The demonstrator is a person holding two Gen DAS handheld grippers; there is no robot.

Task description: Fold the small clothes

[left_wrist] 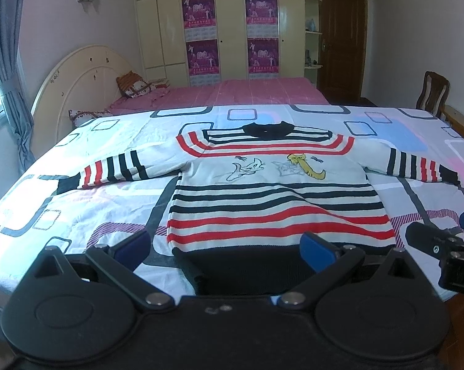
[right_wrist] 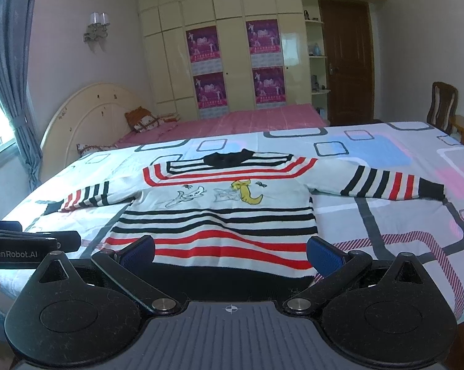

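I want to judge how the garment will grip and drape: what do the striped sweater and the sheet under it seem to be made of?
The striped sweater looks like a soft matte knit, perhaps wool or acrylic: its dark hem looks ribbed and thick. The sheet looks like thin printed woven cotton, flat with fine wrinkles. Both tongs hang open near the hem.

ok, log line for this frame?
phase: pre-grasp | sweater: flat, unfolded, sleeves out, on bedsheet | left gripper: open at hem | right gripper: open at hem
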